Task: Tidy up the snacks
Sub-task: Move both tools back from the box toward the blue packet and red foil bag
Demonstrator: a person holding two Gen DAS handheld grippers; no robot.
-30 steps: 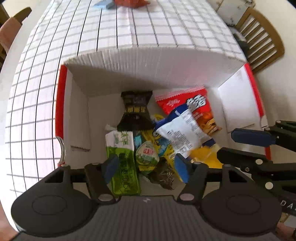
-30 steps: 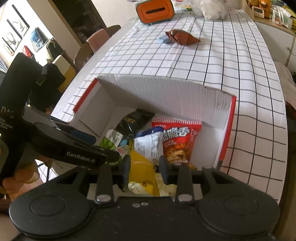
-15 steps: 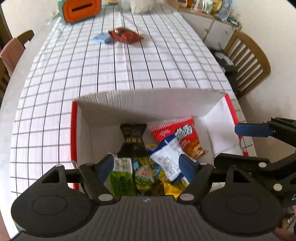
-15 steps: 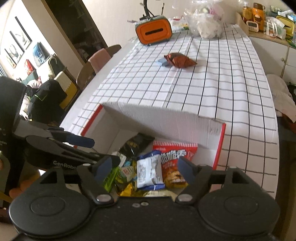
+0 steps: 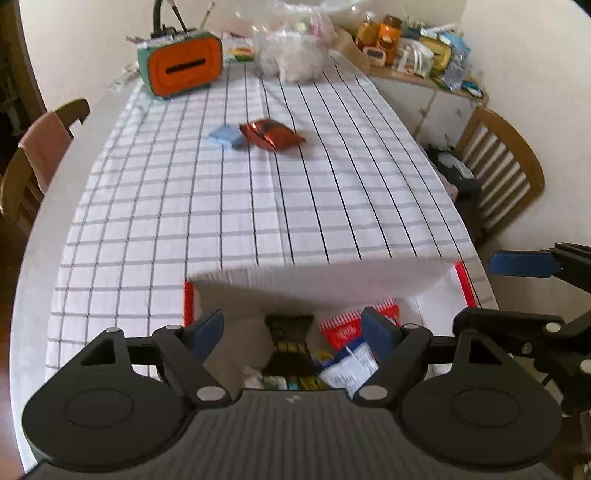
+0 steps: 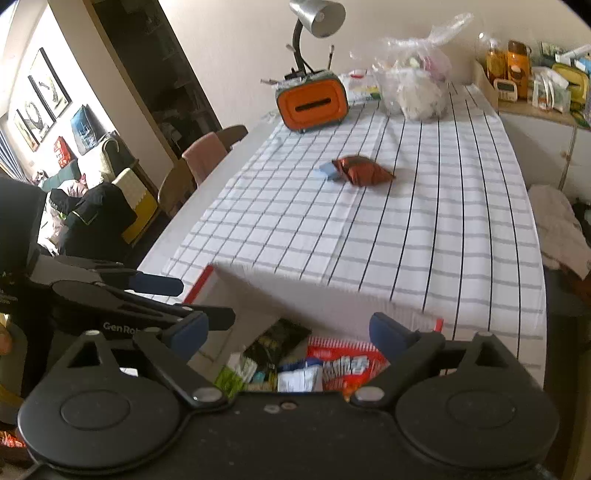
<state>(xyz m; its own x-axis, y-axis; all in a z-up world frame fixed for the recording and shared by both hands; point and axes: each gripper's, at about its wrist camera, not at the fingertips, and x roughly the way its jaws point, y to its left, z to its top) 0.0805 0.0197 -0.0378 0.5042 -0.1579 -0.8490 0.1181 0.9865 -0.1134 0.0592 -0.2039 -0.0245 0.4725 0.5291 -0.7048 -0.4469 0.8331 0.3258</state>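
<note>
A white cardboard box (image 5: 317, 282) with red edges stands at the table's near end and holds several snack packets: a black one (image 5: 290, 332), a red one (image 5: 340, 328), a white and blue one (image 5: 351, 367). The box also shows in the right wrist view (image 6: 306, 299). My left gripper (image 5: 293, 328) is open and empty above the box. My right gripper (image 6: 286, 332) is open and empty above the box too. Far out on the checked tablecloth lie a red-brown snack bag (image 5: 271, 134) and a small blue packet (image 5: 225, 136), seen also in the right wrist view (image 6: 364, 171).
An orange and green tissue holder (image 5: 181, 64) and a clear plastic bag (image 5: 291, 55) stand at the table's far end. A lamp (image 6: 314, 22) rises behind the holder. Wooden chairs stand at the left (image 5: 40, 155) and right (image 5: 506, 170). A cluttered sideboard (image 5: 413, 48) is at the back right.
Both grippers have lifted and tilted up from inside the box, so the far table came into view. My right gripper opened and left the yellow packet in the box.
</note>
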